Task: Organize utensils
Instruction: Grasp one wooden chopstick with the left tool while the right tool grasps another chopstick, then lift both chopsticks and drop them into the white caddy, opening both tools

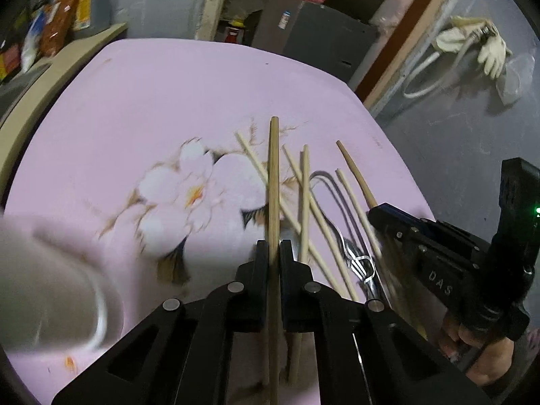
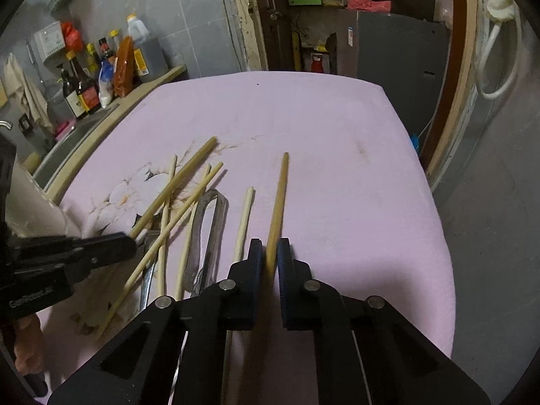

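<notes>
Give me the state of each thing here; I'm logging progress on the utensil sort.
Left gripper: shut on a darker wooden chopstick.
Right gripper: shut on another darker wooden chopstick.
Pale wooden chopsticks: loose, crossed in a heap.
Metal utensils: lying under the heap.
Pink floral tablecloth: spread flat.
White mug: blurred, at left.

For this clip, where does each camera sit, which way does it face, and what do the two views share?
Left wrist: sits on the left gripper, facing forward over the pink tablecloth; its fingers clamp a chopstick; the right gripper and a hand show at right.
Right wrist: sits on the right gripper, facing the same cloth; clamps another chopstick; the left gripper enters from the left.
Shared: the loose chopsticks, the metal utensils and the flower print.
</notes>
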Demonstrator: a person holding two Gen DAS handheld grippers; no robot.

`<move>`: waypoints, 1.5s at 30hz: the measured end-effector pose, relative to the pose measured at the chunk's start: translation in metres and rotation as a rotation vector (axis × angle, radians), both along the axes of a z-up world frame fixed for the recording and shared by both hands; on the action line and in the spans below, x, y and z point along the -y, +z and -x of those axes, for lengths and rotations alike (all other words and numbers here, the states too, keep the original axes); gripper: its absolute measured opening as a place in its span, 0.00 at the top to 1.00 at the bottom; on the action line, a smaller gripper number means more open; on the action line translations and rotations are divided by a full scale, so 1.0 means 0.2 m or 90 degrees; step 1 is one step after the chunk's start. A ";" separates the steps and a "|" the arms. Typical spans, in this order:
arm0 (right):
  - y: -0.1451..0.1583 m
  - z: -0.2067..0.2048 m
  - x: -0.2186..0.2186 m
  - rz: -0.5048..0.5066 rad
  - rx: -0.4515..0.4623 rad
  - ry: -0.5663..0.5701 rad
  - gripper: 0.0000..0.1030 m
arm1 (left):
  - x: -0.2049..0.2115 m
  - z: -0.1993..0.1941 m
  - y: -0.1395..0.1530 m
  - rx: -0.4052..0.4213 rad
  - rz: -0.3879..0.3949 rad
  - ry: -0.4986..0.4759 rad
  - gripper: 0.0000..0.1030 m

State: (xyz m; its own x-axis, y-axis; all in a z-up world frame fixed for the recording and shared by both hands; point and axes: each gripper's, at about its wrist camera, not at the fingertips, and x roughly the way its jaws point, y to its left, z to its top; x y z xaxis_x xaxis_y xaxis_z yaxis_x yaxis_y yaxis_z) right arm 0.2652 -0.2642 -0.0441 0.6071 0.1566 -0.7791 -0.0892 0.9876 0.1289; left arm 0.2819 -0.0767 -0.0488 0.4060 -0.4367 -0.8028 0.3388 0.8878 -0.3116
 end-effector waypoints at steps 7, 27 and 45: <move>0.00 -0.05 -0.02 0.016 -0.037 0.015 0.94 | 0.07 -0.04 0.02 -0.021 -0.042 -0.030 0.95; 0.06 0.10 0.05 -0.124 0.003 -0.043 0.96 | 0.07 0.12 0.14 0.087 -0.004 -0.020 0.96; 0.67 0.44 -0.52 -0.206 0.472 0.100 0.96 | -0.50 0.42 0.75 0.401 0.091 0.128 0.96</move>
